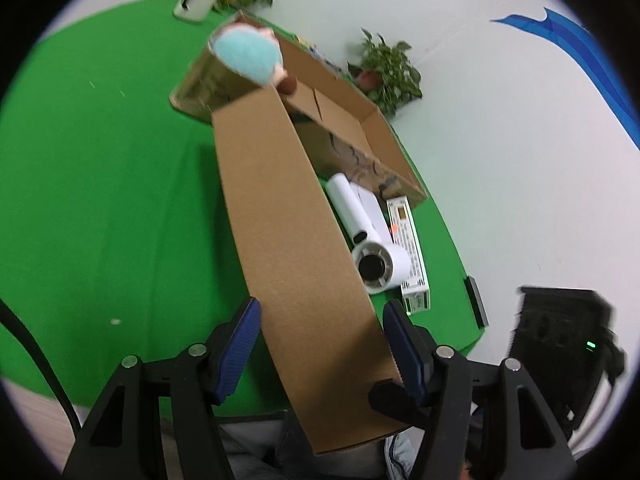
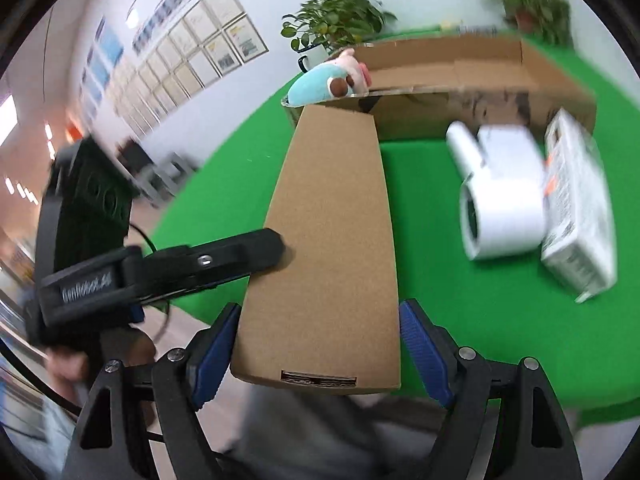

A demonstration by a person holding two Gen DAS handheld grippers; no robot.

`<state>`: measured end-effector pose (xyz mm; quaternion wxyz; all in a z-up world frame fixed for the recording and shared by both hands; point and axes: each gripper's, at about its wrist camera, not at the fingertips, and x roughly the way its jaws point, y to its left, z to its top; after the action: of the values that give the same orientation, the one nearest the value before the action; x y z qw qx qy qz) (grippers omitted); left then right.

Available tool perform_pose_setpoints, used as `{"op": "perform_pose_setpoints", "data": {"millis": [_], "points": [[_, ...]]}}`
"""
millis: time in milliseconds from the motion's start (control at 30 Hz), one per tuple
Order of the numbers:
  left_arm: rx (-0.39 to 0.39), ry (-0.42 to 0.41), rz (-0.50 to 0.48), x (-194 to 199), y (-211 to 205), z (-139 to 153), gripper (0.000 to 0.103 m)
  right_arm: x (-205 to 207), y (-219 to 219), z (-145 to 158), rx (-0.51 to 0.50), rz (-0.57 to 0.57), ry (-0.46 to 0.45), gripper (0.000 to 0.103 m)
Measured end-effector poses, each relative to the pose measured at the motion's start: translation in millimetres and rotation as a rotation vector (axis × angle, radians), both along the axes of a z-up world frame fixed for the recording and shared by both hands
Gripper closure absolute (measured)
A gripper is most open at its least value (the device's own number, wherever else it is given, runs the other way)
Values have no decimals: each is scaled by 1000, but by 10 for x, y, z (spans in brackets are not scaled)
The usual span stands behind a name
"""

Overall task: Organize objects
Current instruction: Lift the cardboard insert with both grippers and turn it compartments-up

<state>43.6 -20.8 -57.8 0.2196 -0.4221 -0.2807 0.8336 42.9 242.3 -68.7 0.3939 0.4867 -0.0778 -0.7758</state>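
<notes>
A long brown flap point(image 1: 296, 260) of the open cardboard box point(image 1: 360, 128) runs toward me over the green table. My left gripper point(image 1: 322, 306) is open and straddles the flap, with a gap at its left pad. In the right wrist view the same flap point(image 2: 328, 240) lies between the fingers of my right gripper point(image 2: 320, 306). Its blue pads stand just at the flap's edges and I see no clear squeeze. One black finger point(image 2: 256, 250) of the left gripper rests at the flap's left edge. A blue and pink plush toy point(image 2: 320, 84) sits at the box's far corner.
A white hair dryer point(image 2: 500, 200) and a white printed carton point(image 2: 580, 208) lie on the green cloth point(image 1: 100, 160) beside the box. Potted plants point(image 1: 384, 68) and a white pot point(image 1: 198, 0) stand along the far edge. A black device point(image 1: 568, 344) sits off the table.
</notes>
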Motion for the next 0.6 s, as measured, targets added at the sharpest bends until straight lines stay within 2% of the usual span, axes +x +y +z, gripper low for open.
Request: {"op": "perform_pose_setpoints", "data": {"millis": [67,100,200,300,433,500,533,600], "points": [[39,13,7,46,-50,108,76,-61,20,-82,-70,5,-90,25],[62,14,-1,40,-45,142,80,-88,18,-139,-108,16,-141,25],[53,34,-23,12,84,237,81,-128,-6,-310,-193,48,-276,25],[17,35,-31,-60,247,266,81,-169,36,-382,-224,41,-310,23],[-73,43,12,-55,239,336,80,-225,231,-346,-205,-32,-246,19],[-112,63,36,-9,185,384,75,-214,360,-305,-190,-59,-208,19],[-129,64,41,-15,188,387,67,-215,388,-273,-172,-70,-177,19],[-139,38,24,-83,249,322,64,-159,457,-181,-148,-82,-112,19]]}}
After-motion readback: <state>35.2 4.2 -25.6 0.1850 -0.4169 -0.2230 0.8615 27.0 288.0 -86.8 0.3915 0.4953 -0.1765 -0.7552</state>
